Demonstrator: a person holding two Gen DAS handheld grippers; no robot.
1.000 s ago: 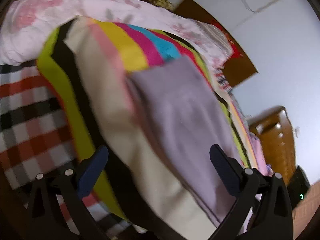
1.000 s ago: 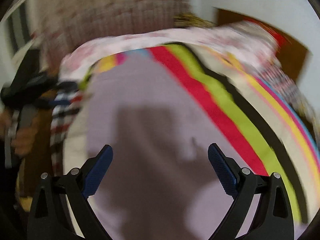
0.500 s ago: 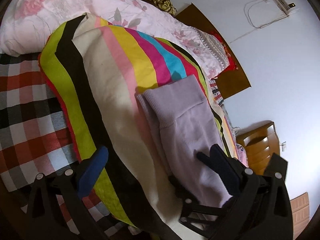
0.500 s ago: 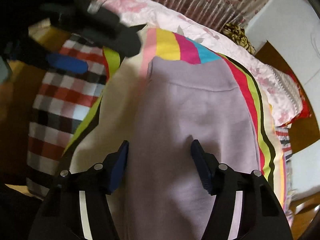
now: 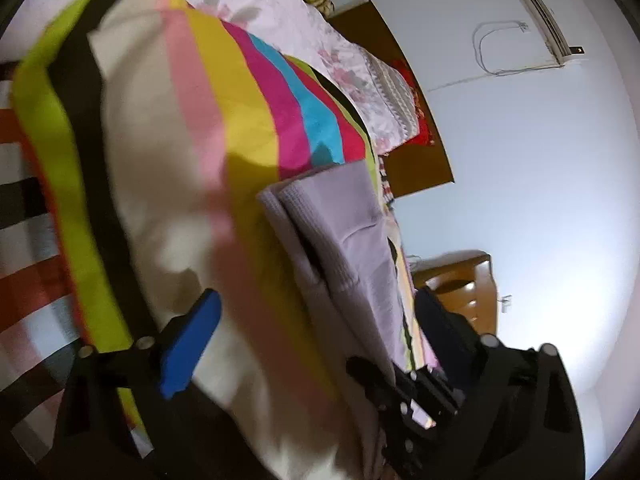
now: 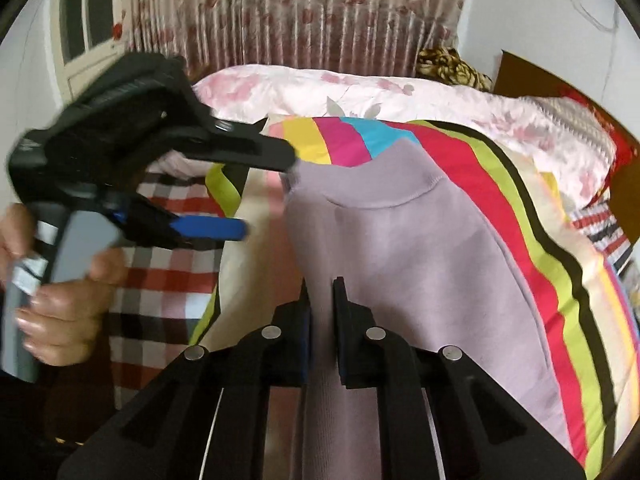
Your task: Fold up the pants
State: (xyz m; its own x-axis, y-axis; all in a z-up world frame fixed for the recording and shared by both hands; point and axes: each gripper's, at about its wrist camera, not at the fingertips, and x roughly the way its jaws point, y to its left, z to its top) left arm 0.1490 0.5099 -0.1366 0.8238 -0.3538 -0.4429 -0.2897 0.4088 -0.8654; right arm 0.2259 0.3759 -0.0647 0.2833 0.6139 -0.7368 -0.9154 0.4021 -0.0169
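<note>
Lilac pants (image 6: pixel 404 264): soft knit, ribbed waistband, lying flat on striped blanket (image 6: pixel 532 216) atop bed. Right gripper (image 6: pixel 322 320): fingers pressed together, pinching pants' left edge. Left gripper (image 5: pixel 320 340): fingers spread wide, blue pad, hovering just beside waistband corner. Blanket smooth, multicolour bands; checked cloth (image 6: pixel 172 268) beside; floral quilt (image 6: pixel 360 92) behind. Room: floral curtain (image 6: pixel 280 12), white wall (image 5: pixel 540 200), wooden headboard (image 5: pixel 416 160).

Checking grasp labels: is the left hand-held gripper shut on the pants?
No: the left hand-held gripper is open beside the lilac pants.
</note>
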